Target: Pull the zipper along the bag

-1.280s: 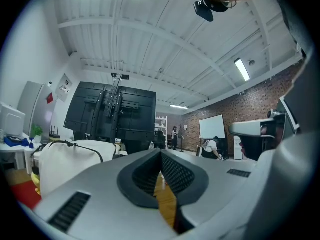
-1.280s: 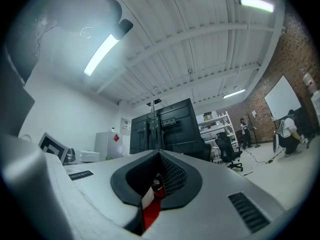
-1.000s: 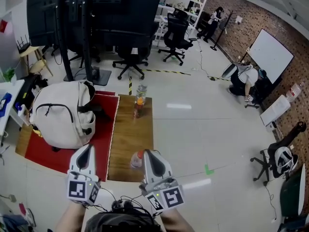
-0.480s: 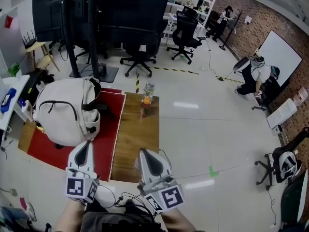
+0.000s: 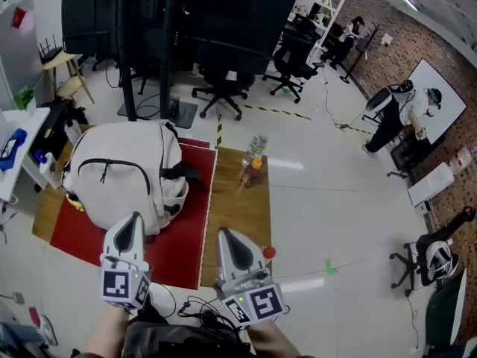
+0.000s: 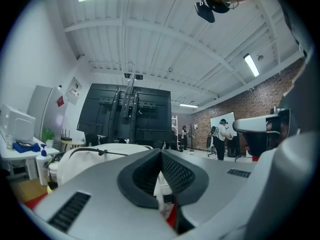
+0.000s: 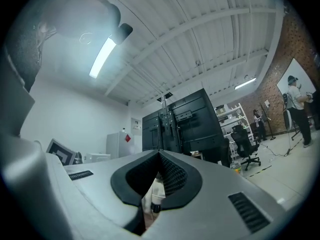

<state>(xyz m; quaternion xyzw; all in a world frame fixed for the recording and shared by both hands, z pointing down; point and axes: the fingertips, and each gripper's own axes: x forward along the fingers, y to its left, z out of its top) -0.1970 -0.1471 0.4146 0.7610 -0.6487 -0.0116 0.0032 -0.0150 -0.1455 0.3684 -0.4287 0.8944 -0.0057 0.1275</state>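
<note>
Zipper (image 5: 119,162) runs as a black arc across the top panel of the white backpack (image 5: 141,192), no tool on it. Backpack lies on the red mat (image 5: 89,233) that covers the left part of the table (image 5: 238,215), filling the mat's far half; black strap (image 5: 181,174) sticks out on its right side, toward the bare wood strip.

Left gripper (image 5: 133,217): jaws together at the tips, nothing clamped. It's above the table's near edge over the mat, pointing at the backpack, with no contact visible.

Right gripper (image 5: 221,232): jaws fully together, also empty. It's over the near edge of the wood strip, well clear of the backpack.

Clear bottle (image 5: 253,159) with orange liquid stands upright at the far edge of the wood strip. Red-capped item (image 5: 269,252) is at the near right corner, mostly hidden behind the right gripper.
</note>
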